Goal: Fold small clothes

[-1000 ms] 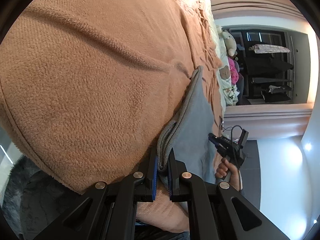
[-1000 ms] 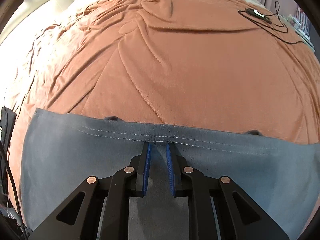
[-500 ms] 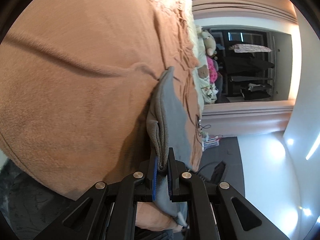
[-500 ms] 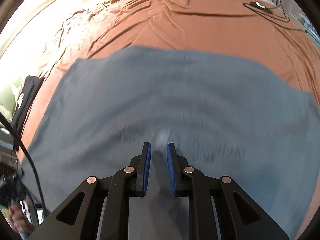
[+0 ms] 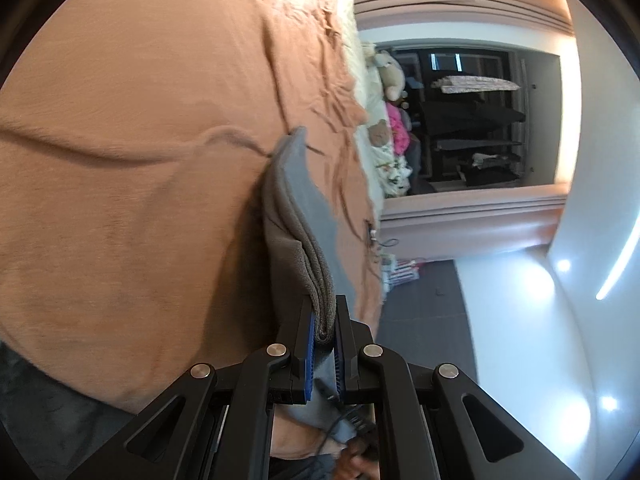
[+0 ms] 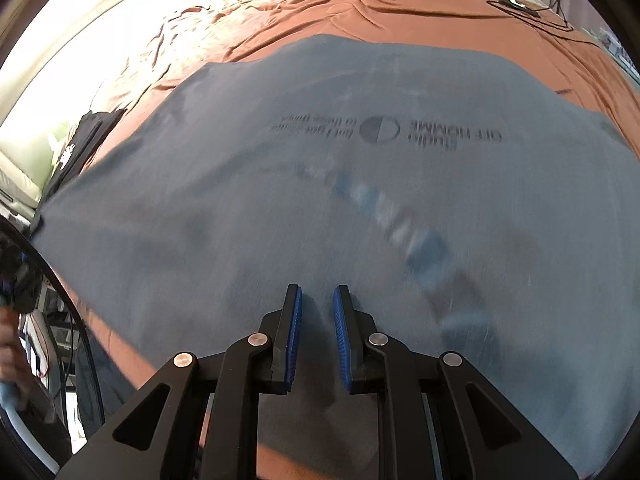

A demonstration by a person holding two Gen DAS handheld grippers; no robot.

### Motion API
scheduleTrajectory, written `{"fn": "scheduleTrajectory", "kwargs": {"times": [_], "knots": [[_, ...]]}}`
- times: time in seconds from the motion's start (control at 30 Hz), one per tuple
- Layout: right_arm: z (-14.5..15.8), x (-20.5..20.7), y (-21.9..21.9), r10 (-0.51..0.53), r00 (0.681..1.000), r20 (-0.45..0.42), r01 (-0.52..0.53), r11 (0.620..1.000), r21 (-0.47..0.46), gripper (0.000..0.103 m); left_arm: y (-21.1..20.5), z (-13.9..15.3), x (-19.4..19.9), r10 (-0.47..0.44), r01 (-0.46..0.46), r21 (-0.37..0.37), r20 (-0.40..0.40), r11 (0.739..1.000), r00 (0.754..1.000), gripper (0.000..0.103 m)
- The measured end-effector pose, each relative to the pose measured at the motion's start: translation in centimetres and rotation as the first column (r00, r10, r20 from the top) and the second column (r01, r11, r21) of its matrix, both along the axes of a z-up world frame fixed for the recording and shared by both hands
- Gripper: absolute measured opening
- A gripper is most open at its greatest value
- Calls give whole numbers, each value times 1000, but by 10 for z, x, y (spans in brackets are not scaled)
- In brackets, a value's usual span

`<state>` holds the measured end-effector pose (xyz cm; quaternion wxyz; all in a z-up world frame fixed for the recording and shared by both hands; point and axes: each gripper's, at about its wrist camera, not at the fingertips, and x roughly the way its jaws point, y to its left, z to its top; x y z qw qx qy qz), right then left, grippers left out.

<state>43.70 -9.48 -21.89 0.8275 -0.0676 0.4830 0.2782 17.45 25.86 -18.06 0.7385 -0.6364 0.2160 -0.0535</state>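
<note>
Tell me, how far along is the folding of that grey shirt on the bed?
Early on. The grey shirt lies spread over the orange blanket, print showing. The left gripper pinches a bunched edge; the right gripper sits low over the cloth, grip unclear. No finished fold shows, so the folding itself is left.

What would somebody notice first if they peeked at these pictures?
Probably the big grey shirt spread over the orange blanket on the bed, with dark printed writing across its middle. Next, the left gripper pinching a bunched grey edge of that shirt between its blue pads. Behind the bed, stuffed toys sit beside dark shelves.
</note>
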Motion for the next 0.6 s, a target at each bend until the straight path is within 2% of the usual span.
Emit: {"fn": "scheduleTrajectory", "kwargs": {"times": [0.07, 0.13, 0.33, 0.47, 0.6], "knots": [[-1, -13, 0, -2, 1000, 17, 2, 1000, 5, 13, -2, 8, 5, -15, 15, 3, 40, 1000, 999, 8], [-1, -25, -1, 9, 1000, 21, -9, 1000, 19, 6, -6, 16, 11, -39, 38, 9, 69, 999, 997, 8], [-8, -54, -17, 44, 999, -24, -43, 997, 59, 6, -18, 41, 32, -98, 96, 22, 121, 995, 988, 8], [-2, -46, -35, 9, 995, -98, 3, 992, 122, 5, -27, 55, 44, -129, 126, 30, 141, 992, 982, 8], [15, -38, -59, -66, 995, -71, 78, 980, 182, 5, -37, 75, 53, -172, 165, 51, 187, 985, 967, 8]]}}
